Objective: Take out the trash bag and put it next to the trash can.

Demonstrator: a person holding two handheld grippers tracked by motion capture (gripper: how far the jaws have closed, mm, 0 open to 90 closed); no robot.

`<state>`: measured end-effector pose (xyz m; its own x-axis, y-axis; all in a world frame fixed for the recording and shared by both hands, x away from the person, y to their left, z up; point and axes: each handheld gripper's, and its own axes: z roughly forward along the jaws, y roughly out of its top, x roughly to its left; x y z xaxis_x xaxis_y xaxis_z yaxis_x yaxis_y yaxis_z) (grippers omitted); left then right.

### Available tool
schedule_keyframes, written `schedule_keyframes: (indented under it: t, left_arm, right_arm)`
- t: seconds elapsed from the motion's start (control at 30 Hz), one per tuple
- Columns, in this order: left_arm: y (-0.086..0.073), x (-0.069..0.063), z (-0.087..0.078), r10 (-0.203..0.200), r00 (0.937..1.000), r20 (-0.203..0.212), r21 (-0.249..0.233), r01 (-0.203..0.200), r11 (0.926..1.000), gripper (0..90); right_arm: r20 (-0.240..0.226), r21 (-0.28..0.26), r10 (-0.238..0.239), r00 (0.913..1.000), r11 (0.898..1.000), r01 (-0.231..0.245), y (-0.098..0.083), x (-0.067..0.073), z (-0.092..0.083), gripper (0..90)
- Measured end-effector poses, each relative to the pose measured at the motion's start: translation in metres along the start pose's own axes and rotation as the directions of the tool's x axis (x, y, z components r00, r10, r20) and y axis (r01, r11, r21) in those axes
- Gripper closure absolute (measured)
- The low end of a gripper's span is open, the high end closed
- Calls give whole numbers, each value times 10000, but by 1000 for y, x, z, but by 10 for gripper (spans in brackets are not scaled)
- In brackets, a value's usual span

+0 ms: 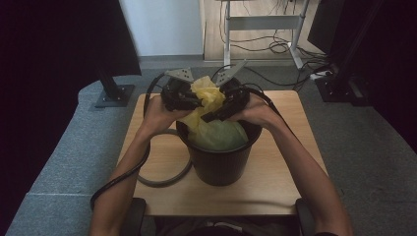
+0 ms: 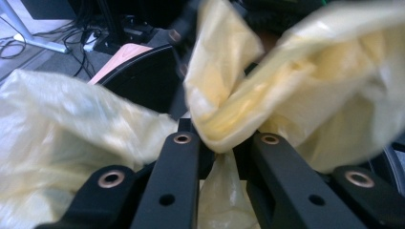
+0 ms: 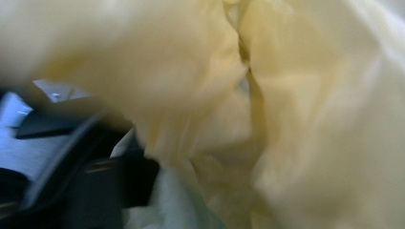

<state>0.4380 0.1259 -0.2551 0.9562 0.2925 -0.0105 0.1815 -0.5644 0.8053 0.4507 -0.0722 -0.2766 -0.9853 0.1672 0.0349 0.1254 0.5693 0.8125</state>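
Note:
A black bucket stands in the middle of the wooden table, lined with a yellow plastic bag whose top is bunched up above the rim. My left gripper reaches in from the left, and its jaws are shut on a twisted fold of the bag. My right gripper meets the same bunch from the right. In the right gripper view the blurred bag hides its jaws, so their state stays unseen. The bucket's rim shows behind the plastic.
A grey cable loop lies on the table left of the bucket. A monitor foot stands beyond the table's far left corner. A white desk frame and loose wires sit on the floor behind.

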Motion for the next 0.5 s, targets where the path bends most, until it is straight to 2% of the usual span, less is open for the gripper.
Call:
schedule_keyframes:
  t: [0.03, 0.07, 0.1, 0.13, 0.17, 0.23, 0.3, 0.37, 0.5]
  left_arm:
    - [0, 0, 1, -2, 9999, 107, 20, 2, 10000, 801]
    - [0, -1, 0, 3, 9998, -181, -7, -3, 10000, 752]
    - [0, -1, -2, -3, 9985, -556, -9, 3, 10000, 665]
    - [0, 0, -6, -89, 9990, -439, -90, 85, 9999, 578]
    - [-2, 2, -10, -162, 9995, -269, -227, 156, 9996, 548]
    - [-4, 4, -20, -335, 9982, -491, -382, 316, 9988, 473]
    - [-6, 6, -30, -470, 9977, -484, -492, 446, 9978, 410]
    - [-10, 9, -40, -576, 9963, -643, -547, 541, 9970, 362]
    - [-19, 22, -52, -1024, 9907, -898, -771, 956, 9924, 257]
  right_arm:
    - [394, 216, -81, 9992, 9997, 73, 0, 2, 0, 564]
    - [734, 428, -153, 9972, 9990, 122, -2, 3, -1, 641]
    - [912, 582, -219, 9956, 9982, 166, -3, 3, -3, 722]
    - [1062, 601, -258, 9940, 9980, 195, -5, 4, -5, 763]
    - [1243, 518, -204, 9920, 9986, 140, -7, 4, -8, 788]
    - [1467, 349, -74, 9891, 9994, 23, -12, 4, -15, 810]
    - [1663, 215, 7, 9861, 9998, -44, -17, 2, -25, 818]
    - [1771, 127, 195, 9840, 9997, -221, -24, 1, -35, 820]
    - [1927, -95, 381, 9805, 9993, -370, -36, 0, -55, 820]
